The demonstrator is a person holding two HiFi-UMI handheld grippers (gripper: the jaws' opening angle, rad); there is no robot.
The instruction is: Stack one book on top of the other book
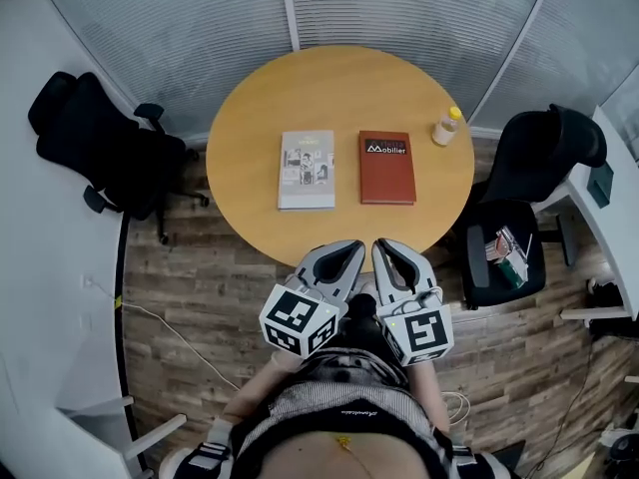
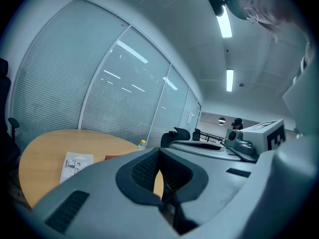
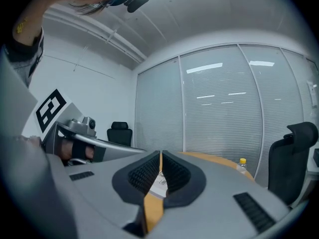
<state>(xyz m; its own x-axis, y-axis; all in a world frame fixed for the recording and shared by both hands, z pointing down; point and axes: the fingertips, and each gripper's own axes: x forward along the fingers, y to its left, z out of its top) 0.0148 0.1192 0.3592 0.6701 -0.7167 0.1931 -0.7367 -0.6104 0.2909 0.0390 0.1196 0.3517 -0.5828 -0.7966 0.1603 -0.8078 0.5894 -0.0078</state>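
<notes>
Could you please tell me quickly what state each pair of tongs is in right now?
Left tongs: closed, holding nothing.
Right tongs: closed, holding nothing.

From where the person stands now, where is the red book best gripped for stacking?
Probably its near short edge, approached from the person's side with the right gripper. The red book lies flat, apart from the grey book, so only thin edges offer a pinch; that one is nearest.
</notes>
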